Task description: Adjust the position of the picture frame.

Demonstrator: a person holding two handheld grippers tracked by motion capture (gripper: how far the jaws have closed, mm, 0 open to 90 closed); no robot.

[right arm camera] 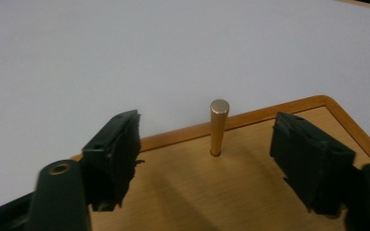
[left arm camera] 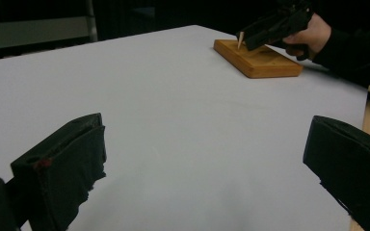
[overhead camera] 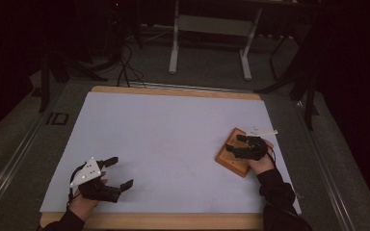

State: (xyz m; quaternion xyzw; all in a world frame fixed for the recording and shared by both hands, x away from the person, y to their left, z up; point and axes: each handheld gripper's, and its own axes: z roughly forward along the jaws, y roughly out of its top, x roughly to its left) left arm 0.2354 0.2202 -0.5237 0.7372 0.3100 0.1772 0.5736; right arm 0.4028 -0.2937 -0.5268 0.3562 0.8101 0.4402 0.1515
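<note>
A flat wooden board (overhead camera: pixel 231 156) lies on the white sheet at the right of the table. A slim brass-coloured peg (right arm camera: pixel 218 126) stands upright in it near one edge. My right gripper (overhead camera: pixel 234 143) hovers low over the board, held by a hand in a dark sleeve. Its jaws are open on either side of the peg (left arm camera: pixel 241 41) without touching it, as the right gripper view (right arm camera: pixel 208 143) shows. My left gripper (overhead camera: pixel 120 172) rests at the front left, open wide over bare sheet (left arm camera: pixel 207 159). The board (left arm camera: pixel 265 62) lies far ahead of it.
The white sheet (overhead camera: pixel 164 139) covers most of the wooden table (overhead camera: pixel 173 221). A few small white pieces (overhead camera: pixel 263 131) lie just beyond the board. Dark stands and a white table frame (overhead camera: pixel 211 29) stand on the floor behind the table.
</note>
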